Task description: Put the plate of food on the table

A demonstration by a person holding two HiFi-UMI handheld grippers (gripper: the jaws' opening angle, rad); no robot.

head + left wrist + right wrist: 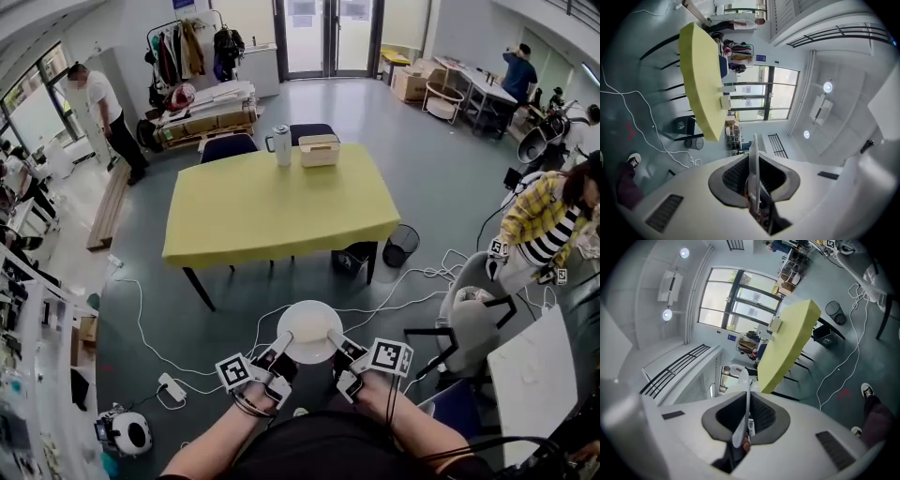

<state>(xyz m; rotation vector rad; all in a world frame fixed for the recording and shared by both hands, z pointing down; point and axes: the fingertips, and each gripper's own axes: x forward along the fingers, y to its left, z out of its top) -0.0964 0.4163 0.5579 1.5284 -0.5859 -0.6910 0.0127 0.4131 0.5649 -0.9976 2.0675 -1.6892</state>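
Observation:
A white plate (309, 330) is held level in front of me, above the floor and short of the table. My left gripper (278, 353) is shut on its left rim and my right gripper (339, 345) is shut on its right rim. In the left gripper view the plate (753, 173) shows edge-on between the dark pads, and the right gripper view shows the plate (742, 413) the same way. What lies on the plate is too pale to make out. The table with a yellow cloth (281, 206) stands ahead, also seen as the table (701, 84) and the table (787, 345).
On the table's far edge stand a white jug (281, 144) and a beige box (319, 150). Two dark chairs (229, 146) sit behind it. A black bin (400, 246) and white cables (141, 328) lie on the floor. A grey chair (469, 323) and white desk (530, 375) are at right.

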